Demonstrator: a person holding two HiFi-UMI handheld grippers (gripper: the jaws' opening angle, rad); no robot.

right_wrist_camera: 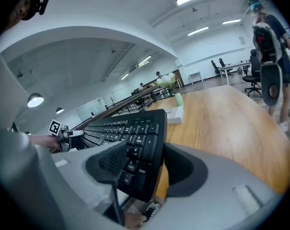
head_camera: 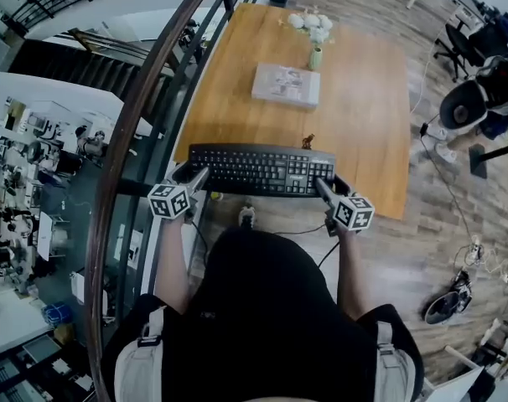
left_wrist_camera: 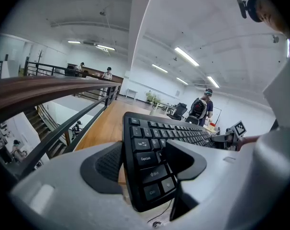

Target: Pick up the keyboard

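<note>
A black full-size keyboard [head_camera: 261, 169], keys upward and number pad at the right, is seen stretched crosswise over the near edge of the wooden bench [head_camera: 363, 99], its left end clamped by the left hand-held gripper [head_camera: 197, 177] and its right end by the right hand-held gripper [head_camera: 323, 185].

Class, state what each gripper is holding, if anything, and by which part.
Both hold the black plastic keyboard: the left gripper clamps its left end, the right gripper its right, number-pad end.
</note>
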